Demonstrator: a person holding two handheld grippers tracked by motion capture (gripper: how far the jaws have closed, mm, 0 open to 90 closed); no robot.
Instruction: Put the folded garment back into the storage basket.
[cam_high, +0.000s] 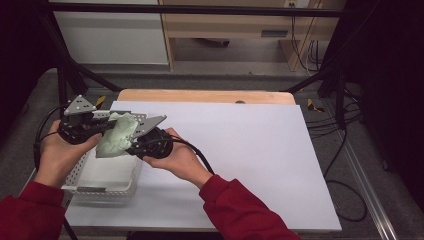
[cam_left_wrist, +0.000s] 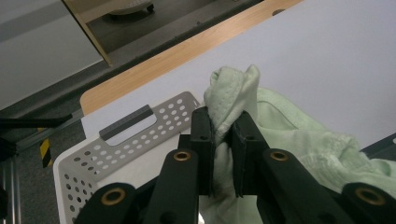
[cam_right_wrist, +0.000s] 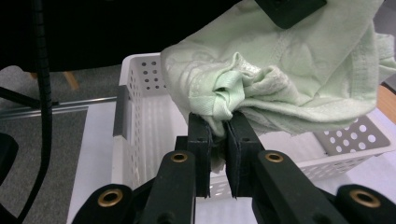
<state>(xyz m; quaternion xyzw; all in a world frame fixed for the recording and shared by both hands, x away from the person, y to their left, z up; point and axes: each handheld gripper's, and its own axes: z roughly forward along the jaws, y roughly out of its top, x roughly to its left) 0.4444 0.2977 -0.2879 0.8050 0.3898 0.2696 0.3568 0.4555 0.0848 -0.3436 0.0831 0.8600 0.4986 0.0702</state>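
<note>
The right gripper (cam_right_wrist: 218, 128) pinches bunched green cloth (cam_right_wrist: 289, 70) above a white basket (cam_right_wrist: 140, 116).

In the high view, the pale green cloth (cam_high: 117, 136) hides the tips of both claws and the far wall of the white basket (cam_high: 107, 185) at the table's left edge. Its folds (bunched tight) cover the clamped edges in both gripper views; the basket's near corner is cut off.

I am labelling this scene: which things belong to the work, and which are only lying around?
In the work: green cloth, left gripper, right gripper, both shut on the cloth; white basket below.
Lying around: cables on the floor, white sheet.
</note>
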